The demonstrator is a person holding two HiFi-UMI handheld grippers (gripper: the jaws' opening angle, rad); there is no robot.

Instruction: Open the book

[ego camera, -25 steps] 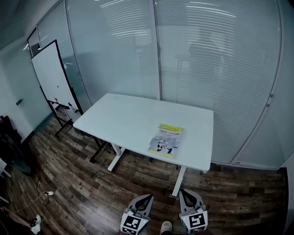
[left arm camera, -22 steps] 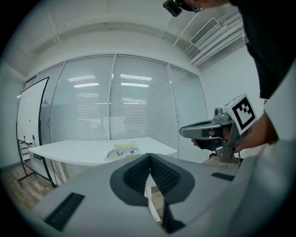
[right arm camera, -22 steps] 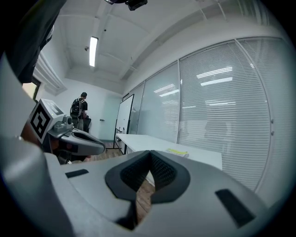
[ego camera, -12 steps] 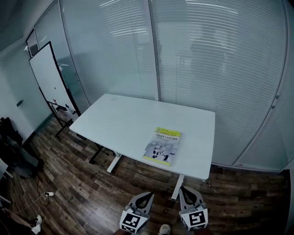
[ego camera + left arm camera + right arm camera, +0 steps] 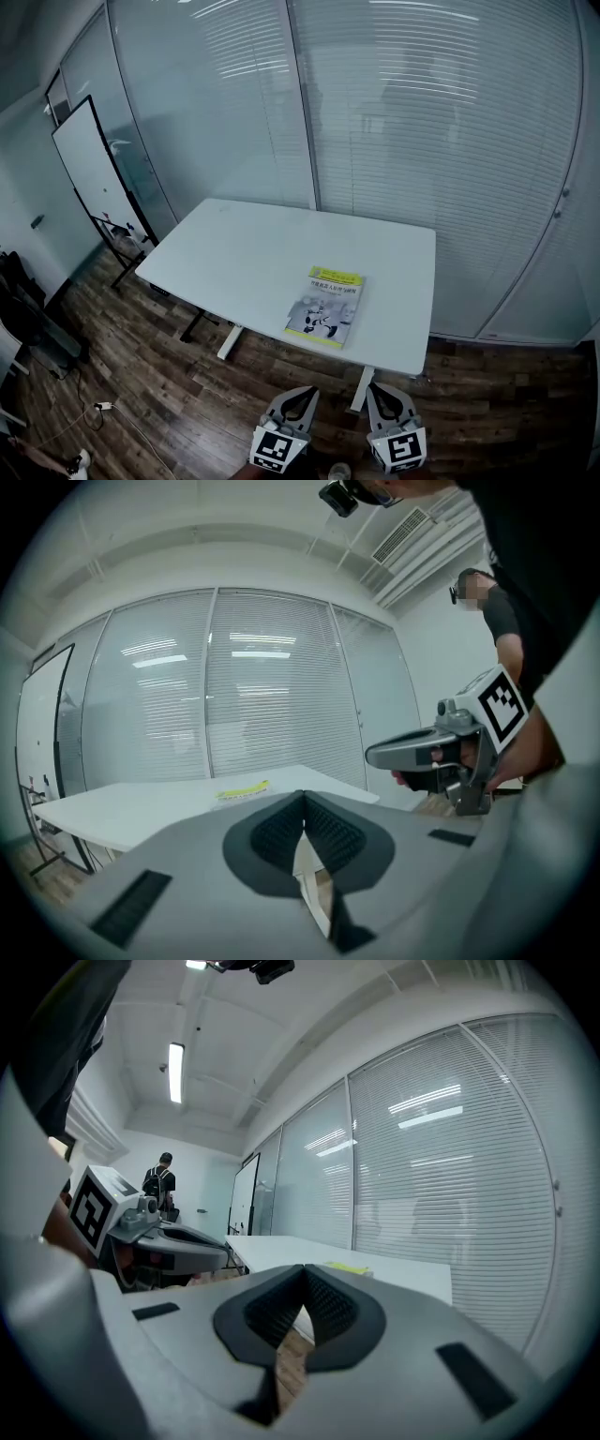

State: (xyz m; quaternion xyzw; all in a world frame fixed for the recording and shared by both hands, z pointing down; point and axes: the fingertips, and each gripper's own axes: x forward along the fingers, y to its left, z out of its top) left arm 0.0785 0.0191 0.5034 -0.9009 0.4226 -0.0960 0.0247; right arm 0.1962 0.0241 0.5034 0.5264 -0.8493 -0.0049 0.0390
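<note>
Book [image 5: 324, 307]: thin paperback, yellow band across the top of a grey illustrated cover. It lies closed and flat on the white rectangular table [image 5: 253, 248], near the front edge, toward the right front corner.

Grey hand-held left gripper [image 5: 298, 397]: jaws together, ribbed black pads [image 5: 272, 834] meeting at the tips, nothing between them. Grey hand-held right gripper [image 5: 382, 391]: likewise closed and empty. Both sit side by side, pointing toward the table, well apart from the book and the table's front edge, above the dark wood-plank floor [image 5: 141, 375].

White board on black stand [image 5: 89, 164] stands off the table's left end.
</note>
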